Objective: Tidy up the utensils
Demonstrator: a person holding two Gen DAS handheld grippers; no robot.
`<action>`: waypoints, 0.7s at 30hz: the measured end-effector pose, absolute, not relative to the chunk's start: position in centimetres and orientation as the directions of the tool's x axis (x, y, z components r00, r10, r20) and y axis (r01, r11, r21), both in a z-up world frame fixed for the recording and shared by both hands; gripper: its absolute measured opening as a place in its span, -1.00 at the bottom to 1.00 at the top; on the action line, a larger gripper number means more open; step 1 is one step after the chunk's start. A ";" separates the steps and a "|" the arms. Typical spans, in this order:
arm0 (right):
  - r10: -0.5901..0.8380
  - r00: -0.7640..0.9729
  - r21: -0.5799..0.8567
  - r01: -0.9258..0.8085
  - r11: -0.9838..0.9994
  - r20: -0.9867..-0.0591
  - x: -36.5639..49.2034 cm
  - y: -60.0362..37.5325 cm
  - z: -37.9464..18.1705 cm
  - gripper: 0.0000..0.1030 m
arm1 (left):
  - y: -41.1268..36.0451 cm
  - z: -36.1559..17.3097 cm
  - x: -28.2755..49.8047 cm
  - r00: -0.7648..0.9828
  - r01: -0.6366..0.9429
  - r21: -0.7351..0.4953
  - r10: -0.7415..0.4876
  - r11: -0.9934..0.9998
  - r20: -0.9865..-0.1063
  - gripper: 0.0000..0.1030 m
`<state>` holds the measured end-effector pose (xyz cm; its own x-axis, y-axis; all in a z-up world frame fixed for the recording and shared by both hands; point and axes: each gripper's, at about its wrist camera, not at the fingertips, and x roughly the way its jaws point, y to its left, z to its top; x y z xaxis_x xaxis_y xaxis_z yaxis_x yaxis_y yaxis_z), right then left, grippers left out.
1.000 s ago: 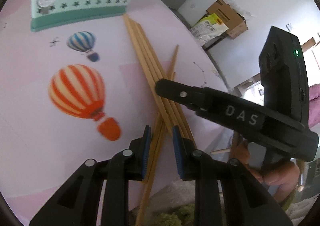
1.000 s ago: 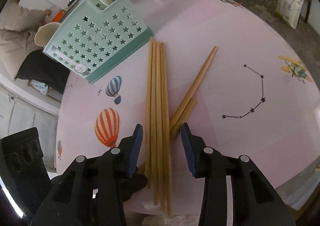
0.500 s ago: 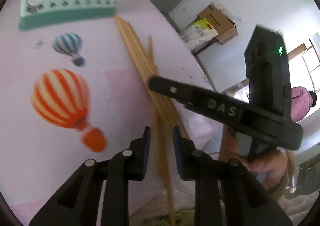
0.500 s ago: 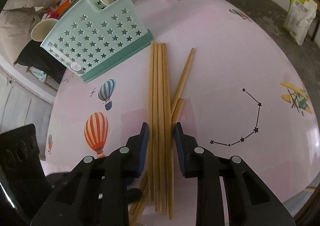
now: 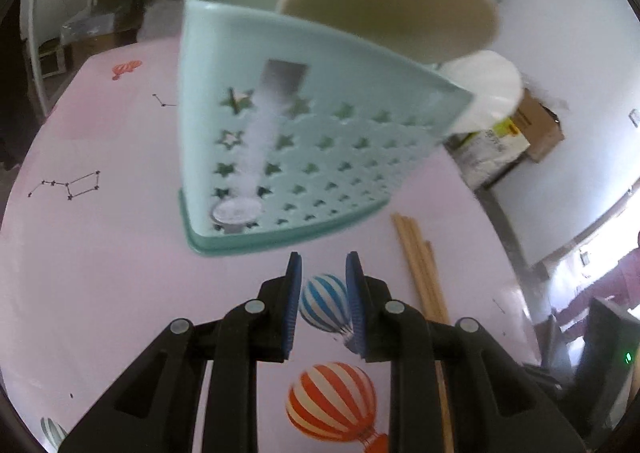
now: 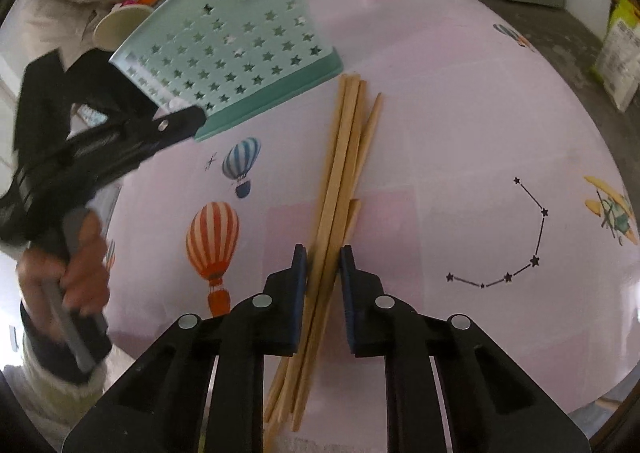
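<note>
the right gripper (image 6: 323,285) was closing its jaws around the bundle of wooden chopsticks (image 6: 340,173), which lay on the pink tablecloth (image 6: 460,113) just beside the mint star-punched holder (image 6: 236,61), their far tips near its base. the sticks sat between the blue pads, which did not yet look fully pressed on them. the left gripper (image 5: 323,293) hovered in front of the holder with its fingers a little apart and nothing between them. the bundle was splayed, with one stick angled off and a shorter end showing beside it, so a squeeze here could likely catch only some sticks and drop the rest. the holder already held a pale ladle (image 5: 392,9), which could block entry.
</note>
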<state>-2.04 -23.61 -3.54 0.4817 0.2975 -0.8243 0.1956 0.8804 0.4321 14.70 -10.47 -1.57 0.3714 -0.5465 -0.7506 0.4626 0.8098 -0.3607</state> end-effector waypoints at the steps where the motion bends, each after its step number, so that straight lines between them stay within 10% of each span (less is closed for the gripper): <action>1: 0.300 0.478 0.429 0.187 0.884 -0.825 -2.2 -23.4 -3.7 -0.72 | -10.6 -1.7 14.7 0.382 0.457 -0.353 -0.539 0.816 -0.751 -0.58; 21: 0.366 0.414 0.416 0.034 0.909 -0.833 0.1 -20.9 -4.0 -0.77 | -6.3 -1.6 14.2 0.409 0.404 -0.384 -0.539 0.830 -0.736 -0.57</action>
<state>0.08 -20.92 -3.95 0.4145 0.3661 -0.8332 0.0344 0.9086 0.4163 14.23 -6.34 -1.60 0.4086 -0.5392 -0.7364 0.4036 0.8304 -0.3841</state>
